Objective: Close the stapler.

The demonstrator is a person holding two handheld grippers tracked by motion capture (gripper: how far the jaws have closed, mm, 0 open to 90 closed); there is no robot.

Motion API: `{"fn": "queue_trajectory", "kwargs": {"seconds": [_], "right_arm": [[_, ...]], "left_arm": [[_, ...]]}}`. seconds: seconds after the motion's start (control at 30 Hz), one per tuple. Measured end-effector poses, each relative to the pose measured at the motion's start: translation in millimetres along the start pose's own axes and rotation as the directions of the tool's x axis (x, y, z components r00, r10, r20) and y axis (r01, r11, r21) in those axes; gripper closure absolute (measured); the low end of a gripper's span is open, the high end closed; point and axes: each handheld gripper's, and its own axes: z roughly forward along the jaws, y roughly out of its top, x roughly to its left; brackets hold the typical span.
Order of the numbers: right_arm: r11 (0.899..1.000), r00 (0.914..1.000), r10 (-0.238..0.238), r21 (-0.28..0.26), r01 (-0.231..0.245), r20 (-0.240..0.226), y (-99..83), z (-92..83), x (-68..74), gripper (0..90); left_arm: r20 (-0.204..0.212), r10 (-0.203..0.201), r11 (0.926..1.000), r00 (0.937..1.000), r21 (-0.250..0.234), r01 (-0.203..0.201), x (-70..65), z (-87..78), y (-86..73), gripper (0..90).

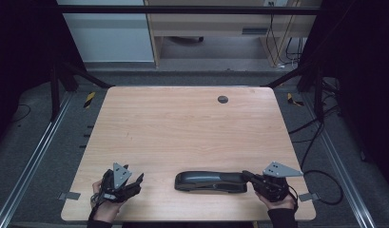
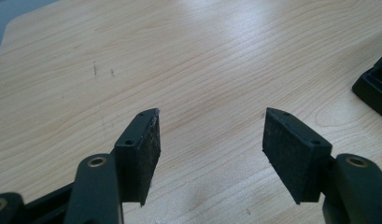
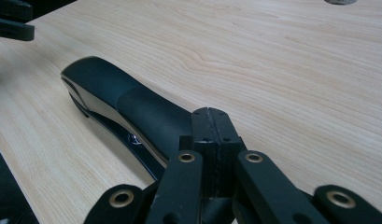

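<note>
A long black stapler (image 1: 209, 181) lies flat near the front edge of the wooden table (image 1: 182, 128), its length running left to right. My right gripper (image 1: 245, 175) is at the stapler's right end, jaws shut pad to pad with nothing between them. In the right gripper view the closed tips (image 3: 211, 114) sit just over the near end of the stapler (image 3: 123, 100); whether they touch it is unclear. My left gripper (image 1: 133, 175) rests at the front left, open and empty. Bare wood shows between its pads (image 2: 209, 126), and a corner of the stapler (image 2: 373, 86) is off to the right.
A small dark round grommet (image 1: 223, 99) is set into the table near its far edge. Cables trail on the floor to the right of the table. The left gripper (image 3: 11, 21) appears at the top left of the right gripper view.
</note>
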Motion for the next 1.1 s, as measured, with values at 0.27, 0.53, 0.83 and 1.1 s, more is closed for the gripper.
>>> {"fn": "queue_trajectory", "kwargs": {"seconds": [0.27, 0.53, 0.83, 1.1], "right_arm": [[1.000, 1.0000, -0.004, 0.001, 0.004, 0.003, 0.0, 0.0, 0.4, 90.0], [1.000, 0.9998, -0.019, 0.011, 0.019, 0.011, -1.3, 1.1, 0.8, 90.0], [1.000, 0.9999, -0.008, -0.002, 0.008, -0.006, 1.0, -0.4, -1.0, 90.0], [0.999, 0.9999, 0.012, -0.047, -0.012, -0.010, 6.9, -6.3, -1.2, 82.1]], "left_arm": [[0.001, 0.005, 1.0000, 1.0000, 0.000, -0.005, -0.5, -0.2, 0.2, 36.3], [-0.002, 0.003, 1.0000, 1.0000, 0.000, -0.003, -0.2, -0.6, 0.1, 36.2], [-0.002, -0.002, 1.0000, 1.0000, -0.002, 0.002, 0.6, 0.1, 0.0, 36.2], [-0.001, 0.000, 1.0000, 1.0000, -0.003, 0.000, 0.7, 0.2, 0.3, 36.2]]}}
